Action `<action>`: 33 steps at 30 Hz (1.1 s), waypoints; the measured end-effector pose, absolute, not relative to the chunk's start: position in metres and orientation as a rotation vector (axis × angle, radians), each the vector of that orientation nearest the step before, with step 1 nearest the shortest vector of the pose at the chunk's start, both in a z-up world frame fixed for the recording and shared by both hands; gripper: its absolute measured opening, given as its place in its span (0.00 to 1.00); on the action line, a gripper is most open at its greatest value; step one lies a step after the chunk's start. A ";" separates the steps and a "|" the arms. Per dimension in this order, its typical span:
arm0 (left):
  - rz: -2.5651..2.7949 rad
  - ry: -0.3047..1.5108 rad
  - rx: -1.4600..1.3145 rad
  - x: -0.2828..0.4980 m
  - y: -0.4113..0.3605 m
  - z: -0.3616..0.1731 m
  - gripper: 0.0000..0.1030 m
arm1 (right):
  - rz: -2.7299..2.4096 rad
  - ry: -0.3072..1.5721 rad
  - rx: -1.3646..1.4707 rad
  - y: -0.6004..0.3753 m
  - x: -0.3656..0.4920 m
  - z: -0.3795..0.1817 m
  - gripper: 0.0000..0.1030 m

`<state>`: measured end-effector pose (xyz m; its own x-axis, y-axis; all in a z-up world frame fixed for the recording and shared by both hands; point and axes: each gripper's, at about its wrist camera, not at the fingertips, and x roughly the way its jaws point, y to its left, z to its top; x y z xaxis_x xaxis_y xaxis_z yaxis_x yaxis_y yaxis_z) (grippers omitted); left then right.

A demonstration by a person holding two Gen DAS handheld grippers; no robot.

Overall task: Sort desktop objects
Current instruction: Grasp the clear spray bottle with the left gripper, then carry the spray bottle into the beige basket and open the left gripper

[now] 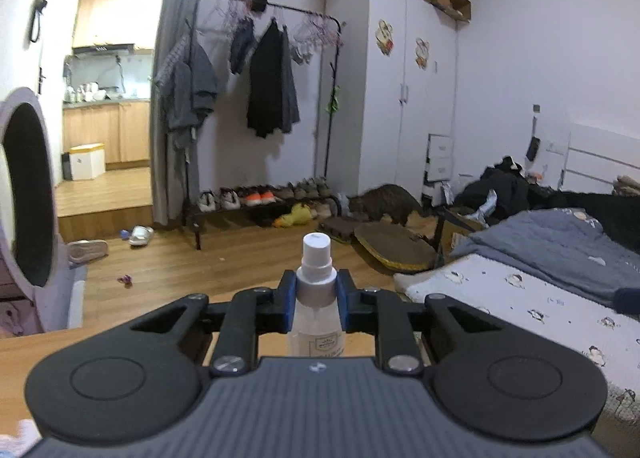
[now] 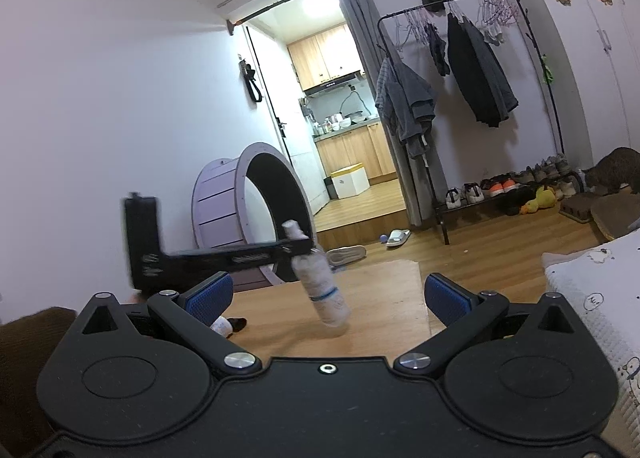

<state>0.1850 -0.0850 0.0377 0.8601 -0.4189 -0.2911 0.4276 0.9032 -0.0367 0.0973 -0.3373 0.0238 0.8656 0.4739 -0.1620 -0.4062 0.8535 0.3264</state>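
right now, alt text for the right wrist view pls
The left claw holds a clear spray bottle tilted above a wooden table, gripping near its neck. The right claw is open in the foreground, holding nothing.

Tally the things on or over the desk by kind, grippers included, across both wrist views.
spray bottle: 1
small white tube with a dark cap, lying on the desk: 1
grippers: 2, the left gripper shut on the spray bottle, the right gripper open and holding nothing
Total: 4
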 end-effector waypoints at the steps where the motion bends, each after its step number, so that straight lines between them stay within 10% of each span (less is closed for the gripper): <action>1: -0.434 0.295 0.031 0.178 -0.079 0.043 0.20 | 0.473 0.242 0.289 -0.336 0.097 0.024 1.00; 16: -0.121 0.295 0.071 0.062 0.066 0.115 0.20 | 0.625 0.273 0.229 -0.286 0.083 0.030 1.00; 33: 0.090 0.391 0.119 0.078 0.127 0.083 0.22 | 0.643 0.310 0.185 -0.268 0.079 0.031 1.00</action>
<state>0.0777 0.1271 0.0826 0.9206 0.1101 -0.3747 -0.0642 0.9890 0.1331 0.0786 -0.2685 0.0309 0.7565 0.6139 -0.2257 -0.5590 0.7860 0.2642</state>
